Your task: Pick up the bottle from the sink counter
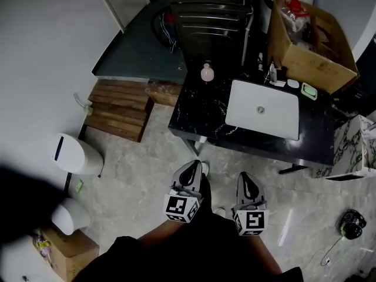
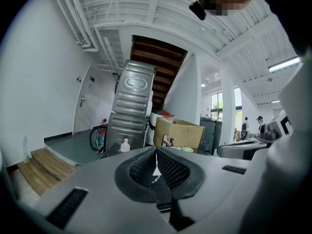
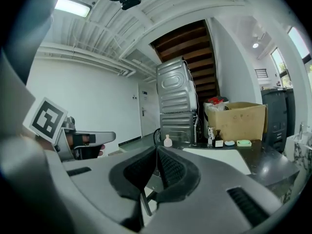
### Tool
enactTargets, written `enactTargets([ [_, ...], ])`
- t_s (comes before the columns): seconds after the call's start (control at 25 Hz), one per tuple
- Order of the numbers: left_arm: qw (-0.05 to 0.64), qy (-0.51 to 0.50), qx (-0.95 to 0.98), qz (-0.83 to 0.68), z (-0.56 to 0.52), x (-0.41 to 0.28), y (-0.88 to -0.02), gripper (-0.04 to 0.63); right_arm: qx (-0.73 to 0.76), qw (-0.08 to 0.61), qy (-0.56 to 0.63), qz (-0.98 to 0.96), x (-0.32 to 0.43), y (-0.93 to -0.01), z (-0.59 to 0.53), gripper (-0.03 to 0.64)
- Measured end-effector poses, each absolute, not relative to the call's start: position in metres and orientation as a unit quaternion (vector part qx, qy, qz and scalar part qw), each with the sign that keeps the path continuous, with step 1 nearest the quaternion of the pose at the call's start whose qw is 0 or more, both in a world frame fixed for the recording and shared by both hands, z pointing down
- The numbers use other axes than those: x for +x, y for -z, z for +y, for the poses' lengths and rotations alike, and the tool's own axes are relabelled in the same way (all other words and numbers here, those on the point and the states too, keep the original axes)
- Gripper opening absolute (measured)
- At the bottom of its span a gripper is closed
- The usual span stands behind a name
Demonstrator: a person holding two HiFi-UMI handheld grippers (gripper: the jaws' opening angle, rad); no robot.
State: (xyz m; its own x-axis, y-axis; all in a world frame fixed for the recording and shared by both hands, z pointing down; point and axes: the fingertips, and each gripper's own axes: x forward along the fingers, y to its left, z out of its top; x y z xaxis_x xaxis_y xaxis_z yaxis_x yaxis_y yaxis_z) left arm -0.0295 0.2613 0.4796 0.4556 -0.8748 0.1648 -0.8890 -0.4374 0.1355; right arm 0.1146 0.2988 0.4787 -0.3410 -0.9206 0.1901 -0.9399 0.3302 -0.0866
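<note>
A small pale pink bottle (image 1: 207, 73) stands upright at the far left corner of the black marble sink counter (image 1: 200, 113). It shows small and distant in the left gripper view (image 2: 125, 145) and in the right gripper view (image 3: 167, 141). My left gripper (image 1: 193, 165) and right gripper (image 1: 246, 177) hover side by side over the floor, short of the counter's near edge, both pointing toward it. Both are shut with nothing between the jaws, as their own views show for the left gripper (image 2: 156, 153) and the right gripper (image 3: 157, 150).
A white sink basin (image 1: 262, 110) fills the counter's middle. At its back right are a cardboard box (image 1: 311, 46), small bottles (image 1: 273, 72) and a green soap dish (image 1: 309, 90). Stacked metal appliances (image 1: 208, 10) stand behind; wooden steps (image 1: 120, 107) and a white bin (image 1: 76, 154) lie left.
</note>
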Motion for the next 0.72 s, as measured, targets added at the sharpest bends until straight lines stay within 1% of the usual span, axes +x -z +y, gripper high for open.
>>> enactTargets([
  [0.16,0.104,-0.032,0.853,-0.511,0.207,-0.027,-0.481,0.015,0.570,0.068,-0.082,-0.815,0.113,-0.476,0.245,0.040],
  [0.32,0.101,-0.031,0.863,-0.495,0.150,-0.033,-0.479,0.015,0.569,0.087,-0.101,-0.811,0.100,-0.485,0.184,0.040],
  [0.48,0.108,-0.033,0.865,-0.490,0.099,-0.052,-0.480,0.015,0.564,0.100,-0.096,-0.814,0.074,-0.476,0.125,0.040],
  [0.72,0.126,-0.026,0.871,-0.475,0.051,-0.087,-0.492,0.015,0.567,0.104,-0.099,-0.811,0.049,-0.476,0.070,0.040],
])
